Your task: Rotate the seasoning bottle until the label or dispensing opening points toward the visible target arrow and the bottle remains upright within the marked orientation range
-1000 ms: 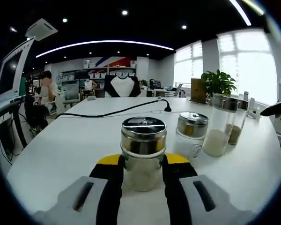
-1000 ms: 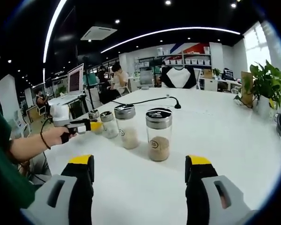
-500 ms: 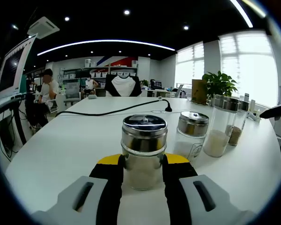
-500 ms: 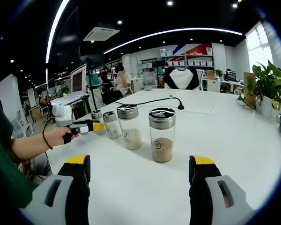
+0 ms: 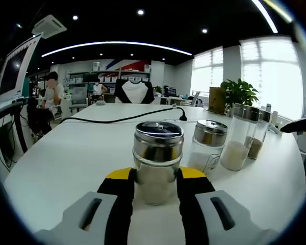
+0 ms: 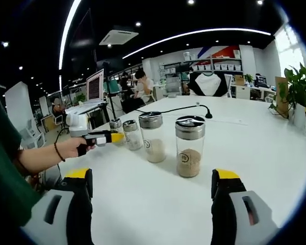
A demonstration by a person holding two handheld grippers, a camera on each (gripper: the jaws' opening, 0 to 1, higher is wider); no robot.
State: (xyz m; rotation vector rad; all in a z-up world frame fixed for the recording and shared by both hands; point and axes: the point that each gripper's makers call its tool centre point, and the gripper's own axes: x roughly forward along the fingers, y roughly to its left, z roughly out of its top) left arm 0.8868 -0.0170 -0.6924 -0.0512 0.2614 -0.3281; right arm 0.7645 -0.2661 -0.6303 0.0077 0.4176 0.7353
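Our left gripper [image 5: 154,184] pinches the seasoning bottle [image 5: 157,161] upright on the worktop [image 5: 66,158]; right gripper [image 6: 152,191] fingers spread.

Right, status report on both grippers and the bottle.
Left gripper shut on seasoning bottle, upright on table. Right gripper open, holding nothing. Three more jars alongside. No target arrow seen.

Four lidded seasoning bottles [image 6: 189,146] [image 6: 154,136] [image 6: 132,134] [image 6: 116,127] stand in a row on the surface [image 6: 255,153]; two grippers [image 5: 154,186] [image 6: 148,194]; one potted plant [image 5: 238,92]; perhaps two seated people far back.
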